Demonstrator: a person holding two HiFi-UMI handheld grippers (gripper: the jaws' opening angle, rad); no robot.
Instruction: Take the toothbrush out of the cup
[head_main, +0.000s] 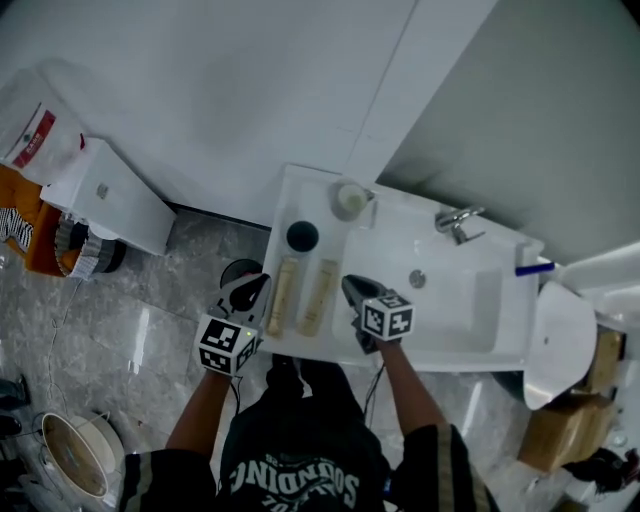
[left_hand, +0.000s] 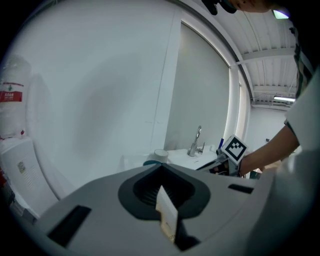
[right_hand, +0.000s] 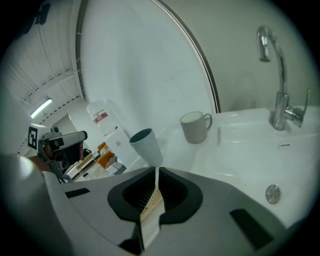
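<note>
A dark teal cup (head_main: 302, 236) stands on the white counter (head_main: 300, 195) left of the basin, and no toothbrush shows in it. In the right gripper view the cup (right_hand: 145, 144) rises just beyond the jaw tips. Two long pale beige items (head_main: 285, 295) (head_main: 318, 295) lie side by side on the counter in front of the cup. My left gripper (head_main: 258, 283) hovers at the counter's left front corner, and in its own view (left_hand: 161, 170) the jaws are together and empty. My right gripper (head_main: 350, 285) hangs right of the beige items, apart from the cup. Its jaws (right_hand: 157, 170) are shut with nothing between them.
A white mug (head_main: 350, 198) (right_hand: 195, 126) stands behind the cup by the wall. The basin (head_main: 450, 300) with its chrome faucet (head_main: 457, 222) (right_hand: 277, 95) lies to the right. A blue-handled item (head_main: 535, 268) sits at the far right edge. A white cabinet (head_main: 110, 195) stands on the floor at left.
</note>
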